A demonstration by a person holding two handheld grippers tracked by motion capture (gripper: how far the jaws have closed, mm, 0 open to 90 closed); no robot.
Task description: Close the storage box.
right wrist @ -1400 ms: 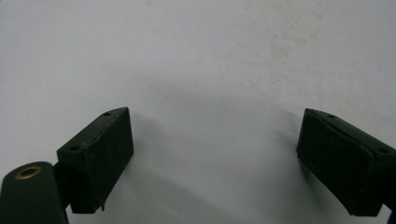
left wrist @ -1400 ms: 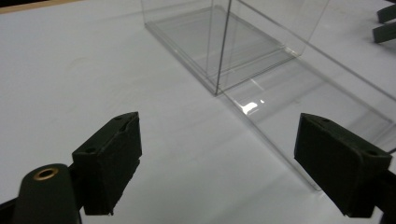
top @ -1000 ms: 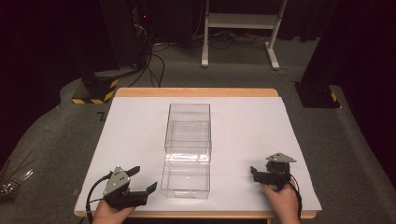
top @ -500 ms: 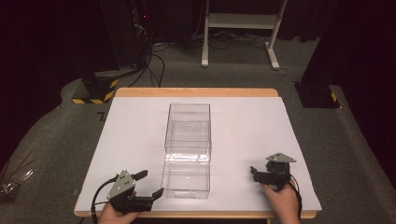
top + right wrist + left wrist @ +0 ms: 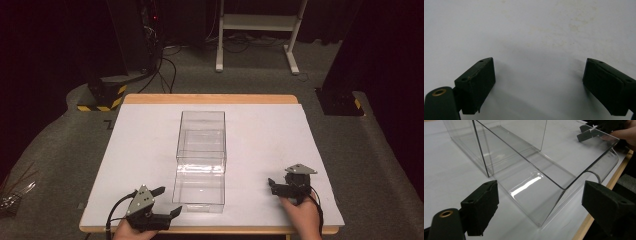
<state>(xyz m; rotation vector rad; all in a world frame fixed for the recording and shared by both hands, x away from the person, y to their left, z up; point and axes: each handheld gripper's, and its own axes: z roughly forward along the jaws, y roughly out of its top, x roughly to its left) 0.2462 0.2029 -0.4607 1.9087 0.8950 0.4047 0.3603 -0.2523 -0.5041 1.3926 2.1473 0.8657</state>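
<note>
Nearest the person's edge of the desk (image 5: pixel 150 140) lies a clear plastic lid (image 5: pixel 199 189), a shallow open-topped tray shape with nothing in it, its near end close to the wooden front edge. In the left gripper view the lid (image 5: pixel 544 187) runs away from the camera with one curved side wall rising at the right, and the white desk (image 5: pixel 446 172) shows straight through its floor. Just beyond it, end to end and apparently touching, stands the clear box (image 5: pixel 201 141), taller, upright, open at the top and likewise holding nothing; its near corner (image 5: pixel 480 152) shows as a straight vertical seam in the left gripper view.

The left claw (image 5: pixel 161 201) sits at the lid's near left corner, just beside it, jaws spread wide and gripping nothing. Seen along its own jaws, the lid's near end lies between the two black pads (image 5: pixel 482 205), without either one touching the plastic. The person's left hand (image 5: pixel 131 231) holds it low over the desk's front edge, pointed toward the lid.

The right claw (image 5: pixel 272 184) is well apart from both containers, to the right of the lid, resting low over bare white surface. Its jaws are also released and wide, with only the desk (image 5: pixel 531 35) between them. The right hand (image 5: pixel 300 215) comes in from the front edge behind it.
</note>
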